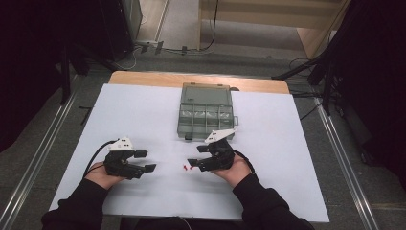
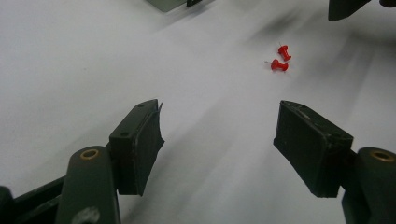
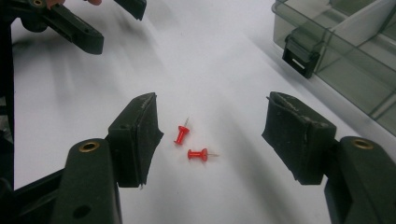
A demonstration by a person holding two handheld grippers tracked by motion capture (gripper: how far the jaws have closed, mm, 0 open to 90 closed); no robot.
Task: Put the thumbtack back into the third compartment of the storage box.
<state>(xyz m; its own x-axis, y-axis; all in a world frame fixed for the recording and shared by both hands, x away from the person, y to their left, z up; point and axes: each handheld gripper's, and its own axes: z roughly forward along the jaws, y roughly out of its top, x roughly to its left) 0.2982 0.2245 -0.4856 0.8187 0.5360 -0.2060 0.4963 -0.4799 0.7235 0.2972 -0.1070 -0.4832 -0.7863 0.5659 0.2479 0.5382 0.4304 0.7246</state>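
Nearest, right gripper [image 3: 212, 135]: jaws standing apart, nothing between the pads, poised low over two red push pins [image 3: 190, 144] that lie loose and just beside each other on the white table sheet [image 1: 143, 110]; left gripper [image 1: 143, 161]: jaws likewise apart and holding nothing, off to the side. Advice for the pickup, as I judge it: centre the pads on one pin's plastic head, not its needle, and close slowly so the neighbour is not nudged. Farthest: clear compartment box [image 1: 206, 112], lid open, just beyond the right gripper.

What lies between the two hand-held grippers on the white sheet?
Two red push pins, lying close to the right hand-held gripper; otherwise bare sheet up to the left hand-held gripper, per the high view.
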